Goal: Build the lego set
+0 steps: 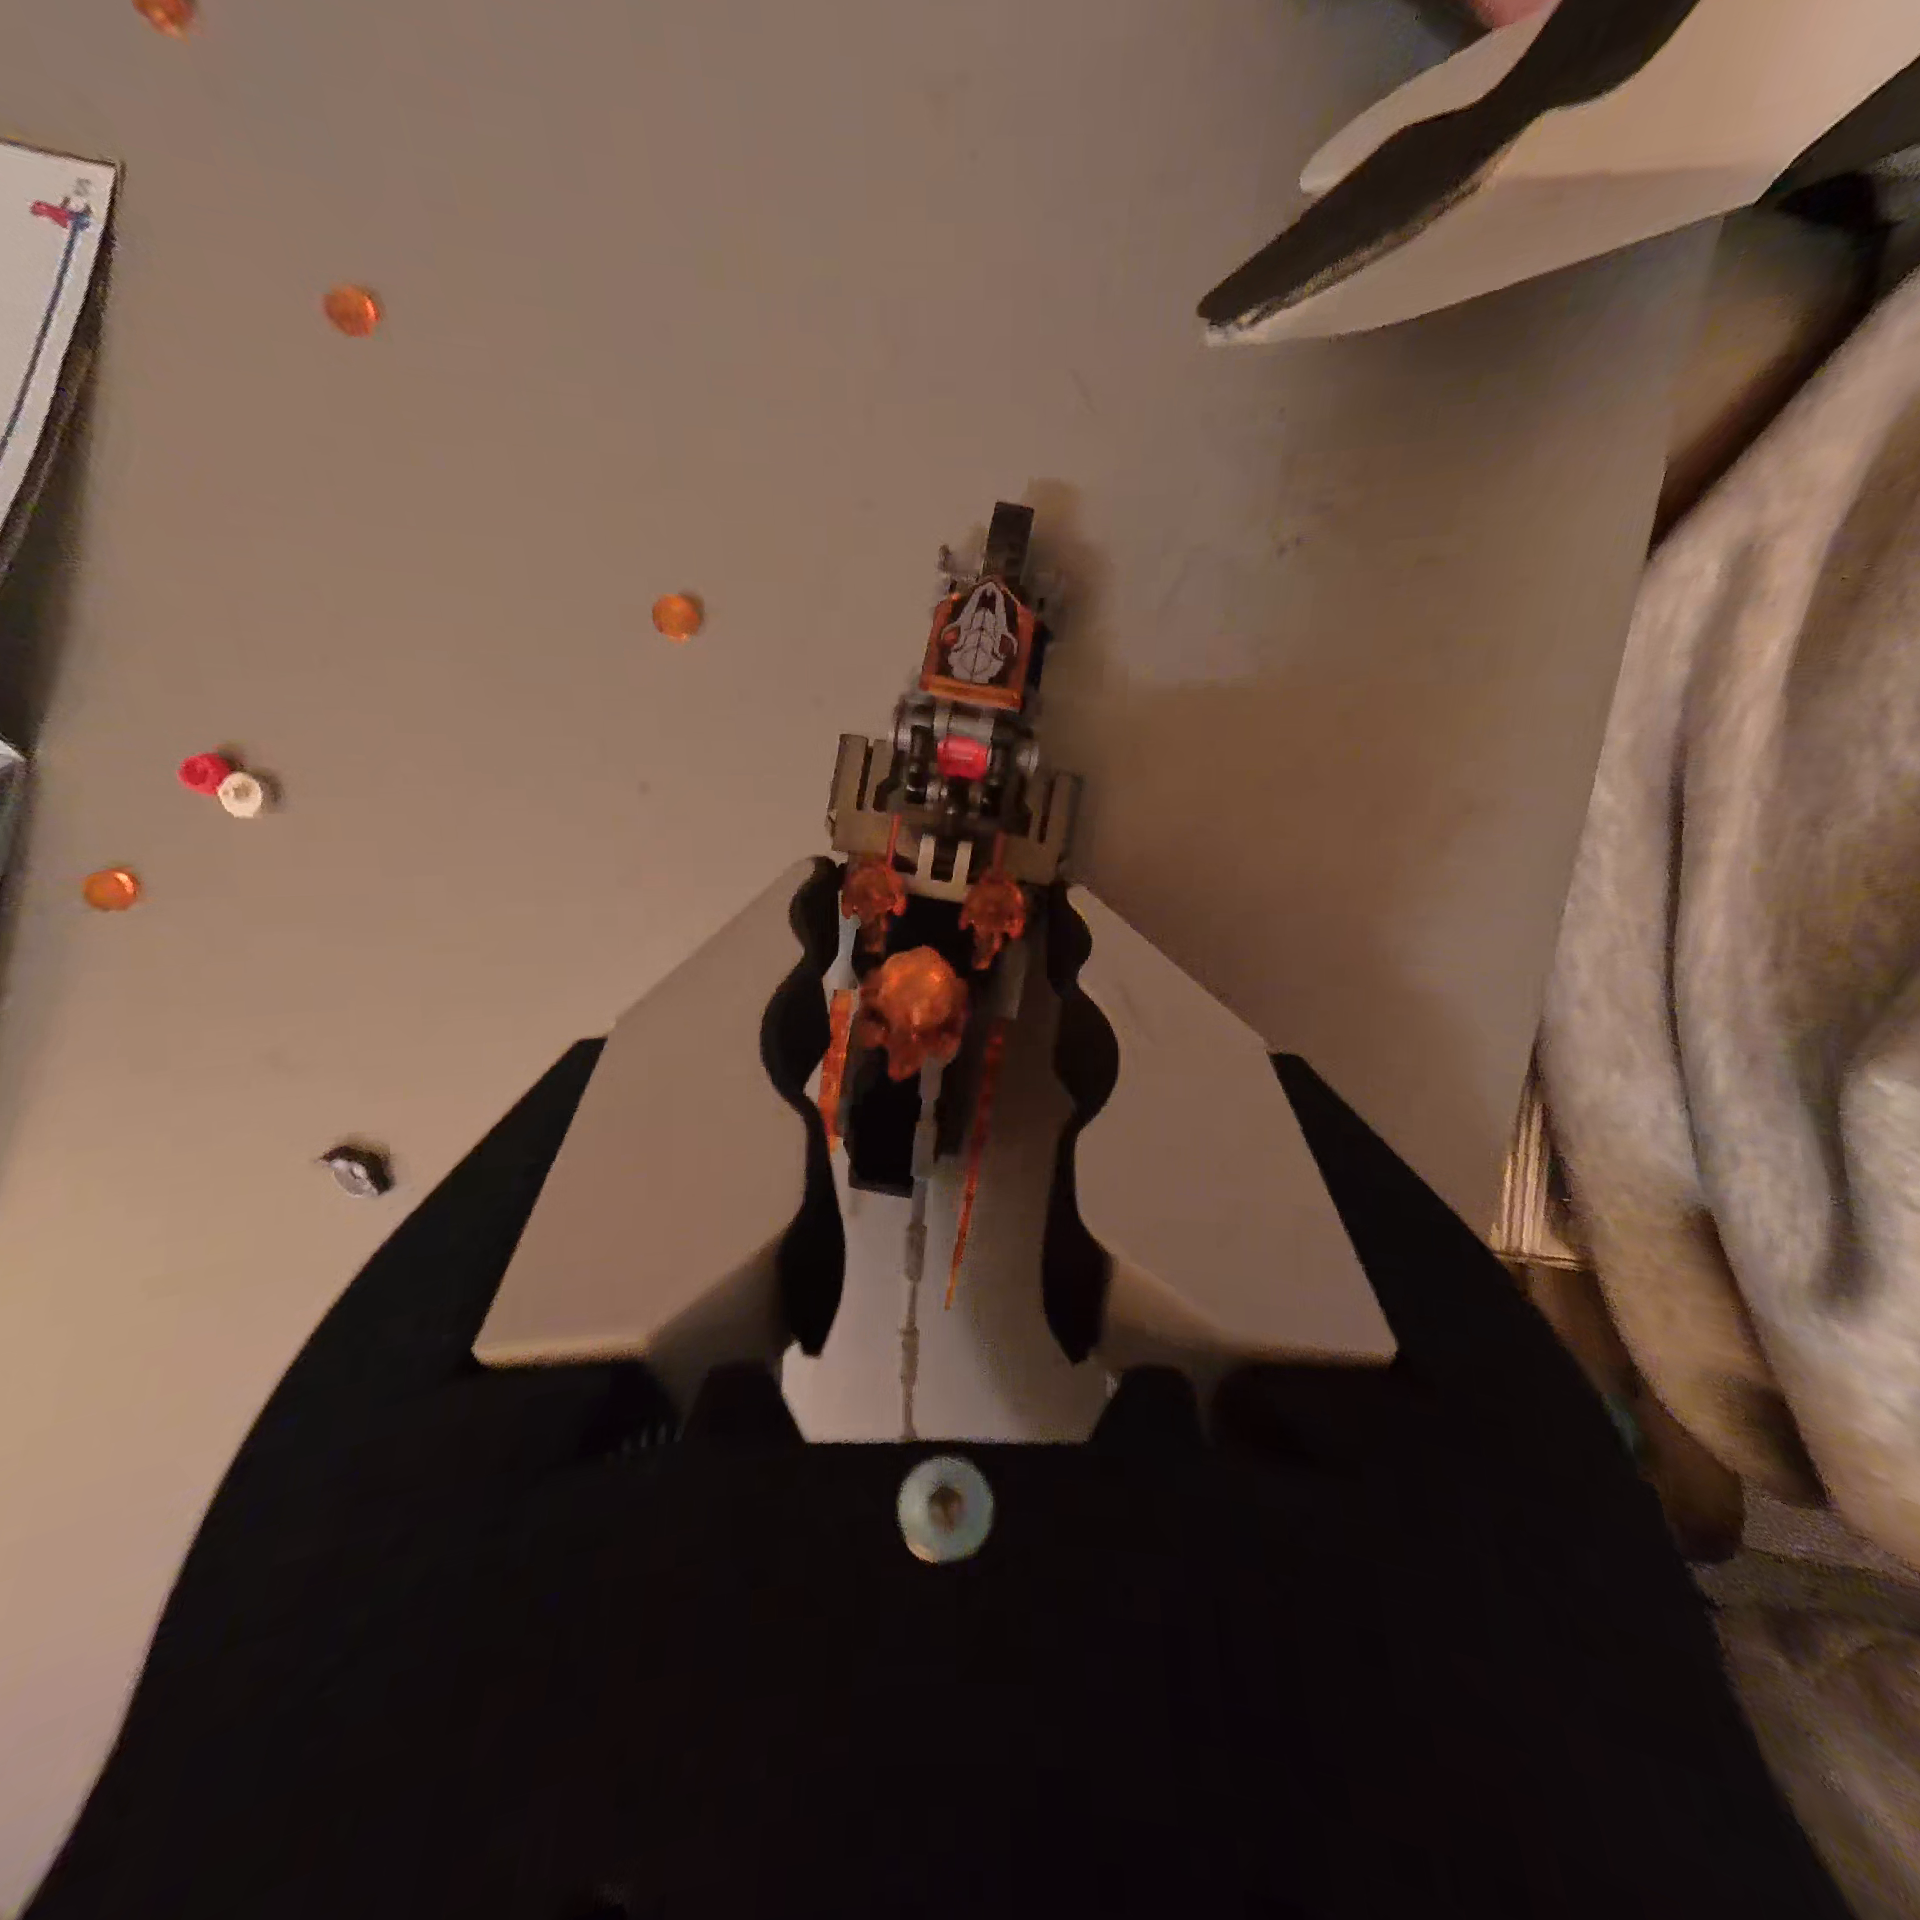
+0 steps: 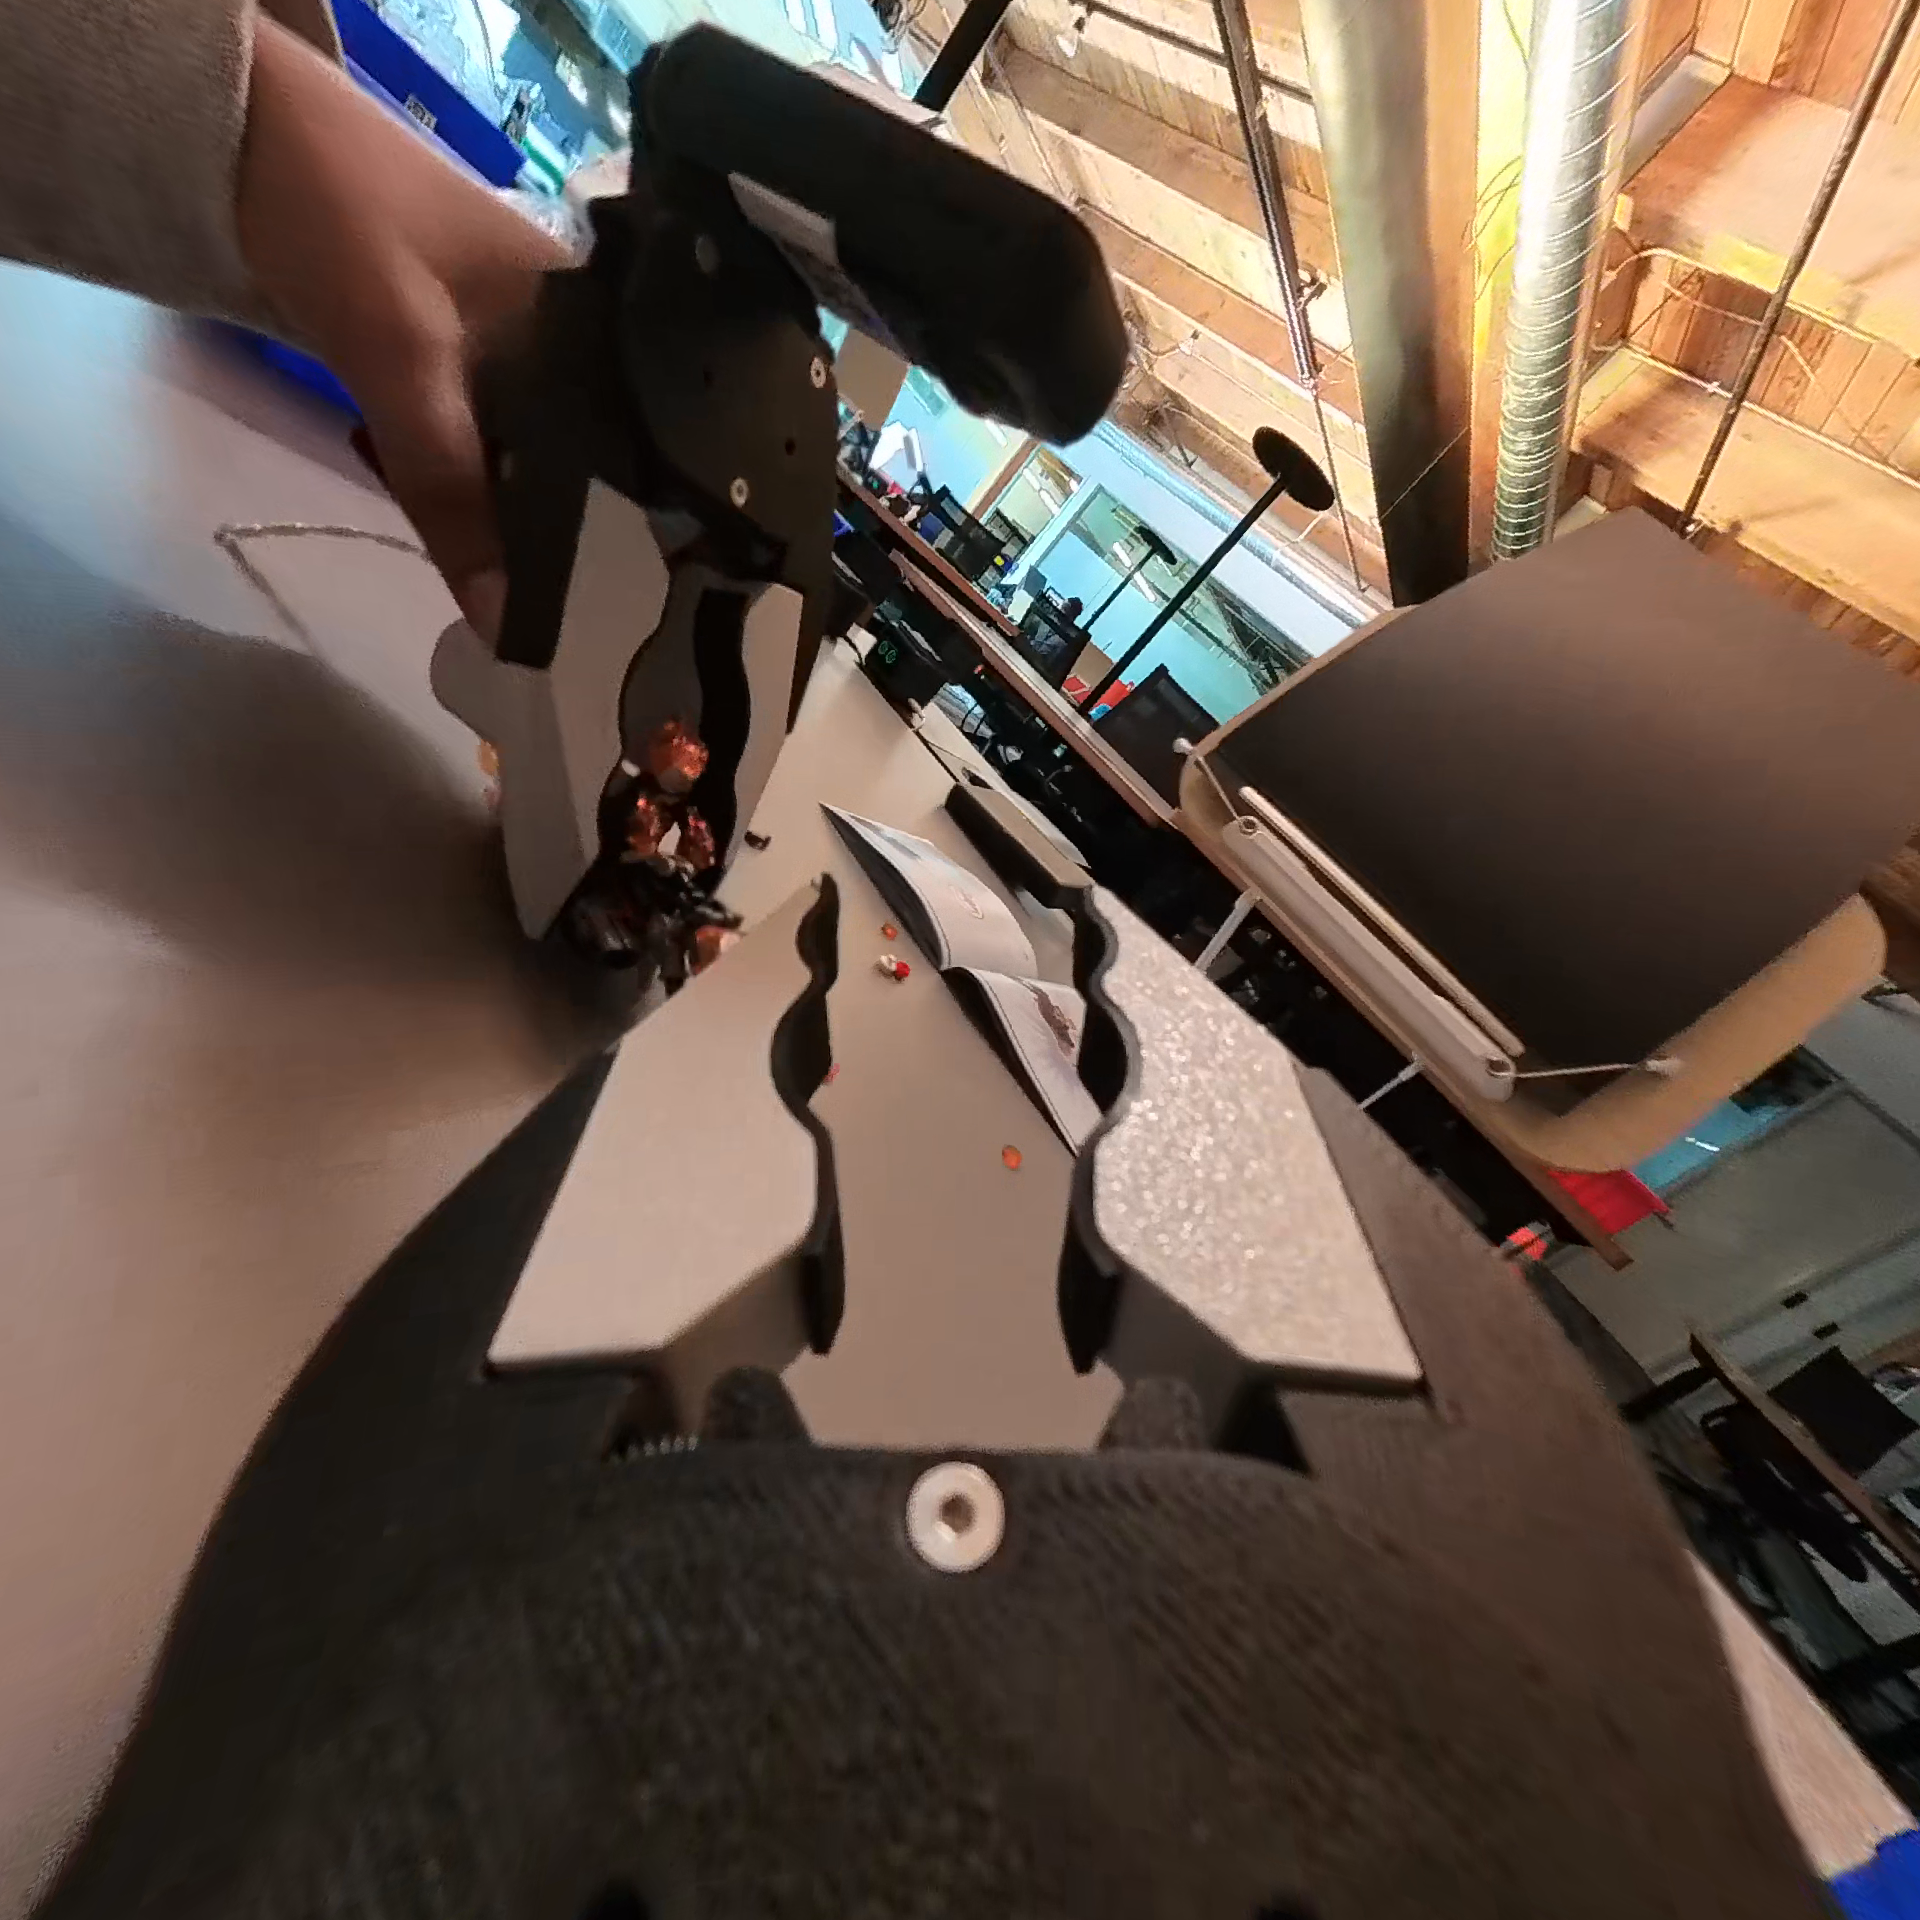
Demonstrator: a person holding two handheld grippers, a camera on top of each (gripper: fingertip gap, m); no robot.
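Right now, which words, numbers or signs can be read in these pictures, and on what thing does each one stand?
No text can be read here.
Lego model: the printed tile shows an emblem only, no letters.
Instruction booklet: print too small.
White sticker on the black camera body: blurred.
Green display far behind: too small.

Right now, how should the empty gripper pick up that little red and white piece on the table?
Probably from straight above, with the right gripper pinching the red and white piece across its short sides. It lies flat and tiny on the table, so there is nothing underneath to hook.
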